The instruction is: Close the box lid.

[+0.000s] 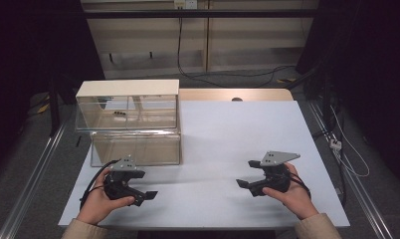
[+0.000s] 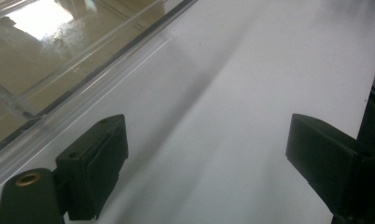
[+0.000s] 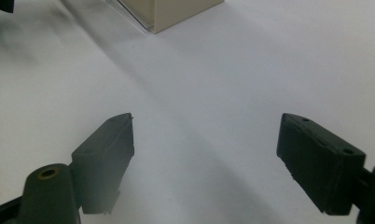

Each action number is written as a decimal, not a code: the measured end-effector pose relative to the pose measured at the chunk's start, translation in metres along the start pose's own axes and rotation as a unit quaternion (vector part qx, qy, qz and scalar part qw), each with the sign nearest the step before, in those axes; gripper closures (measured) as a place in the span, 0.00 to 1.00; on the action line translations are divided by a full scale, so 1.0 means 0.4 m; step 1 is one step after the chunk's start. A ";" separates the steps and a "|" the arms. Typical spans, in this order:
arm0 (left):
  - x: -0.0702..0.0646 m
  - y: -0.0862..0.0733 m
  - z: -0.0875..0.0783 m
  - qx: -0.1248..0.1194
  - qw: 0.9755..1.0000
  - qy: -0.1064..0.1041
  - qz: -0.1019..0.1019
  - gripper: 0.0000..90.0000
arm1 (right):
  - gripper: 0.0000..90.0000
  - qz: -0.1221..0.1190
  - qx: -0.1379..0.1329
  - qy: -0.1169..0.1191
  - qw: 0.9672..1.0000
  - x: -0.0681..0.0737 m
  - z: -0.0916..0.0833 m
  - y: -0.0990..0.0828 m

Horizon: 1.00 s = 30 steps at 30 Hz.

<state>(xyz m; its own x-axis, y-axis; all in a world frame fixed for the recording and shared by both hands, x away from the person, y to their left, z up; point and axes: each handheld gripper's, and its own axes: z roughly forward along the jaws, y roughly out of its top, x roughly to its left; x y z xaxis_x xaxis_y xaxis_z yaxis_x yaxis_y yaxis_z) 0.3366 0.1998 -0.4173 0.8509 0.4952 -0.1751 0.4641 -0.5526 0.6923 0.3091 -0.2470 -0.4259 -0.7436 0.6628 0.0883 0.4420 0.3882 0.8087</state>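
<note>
No text, label, brand, number or sign can be read anywhere in these views. The clear case (image 1: pixel 128 119) with its pale top carries no legible marking, and the white table (image 1: pixel 228 134) bears none either. The small dark specks inside the case are too small to make out.

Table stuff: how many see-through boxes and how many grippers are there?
See-through boxes: 2, the upper box with a cream lid stacked on the lower box
Grippers: 2, the left gripper and the right gripper, both open and holding nothing
Total: 4
</note>
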 end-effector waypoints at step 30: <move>0.018 -0.041 0.006 -0.013 1.000 0.027 0.005 0.12 | 0.20 0.007 0.009 -0.024 1.000 -0.012 -0.037 -0.091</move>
<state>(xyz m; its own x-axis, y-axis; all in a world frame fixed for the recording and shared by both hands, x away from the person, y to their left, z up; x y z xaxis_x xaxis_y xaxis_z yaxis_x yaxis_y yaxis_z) 0.3357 0.2108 -0.4315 0.8408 0.5253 -0.1308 0.4482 -0.5400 0.7124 0.2893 -0.2737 -0.4470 -0.7119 0.6987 0.0710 0.4620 0.3898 0.7966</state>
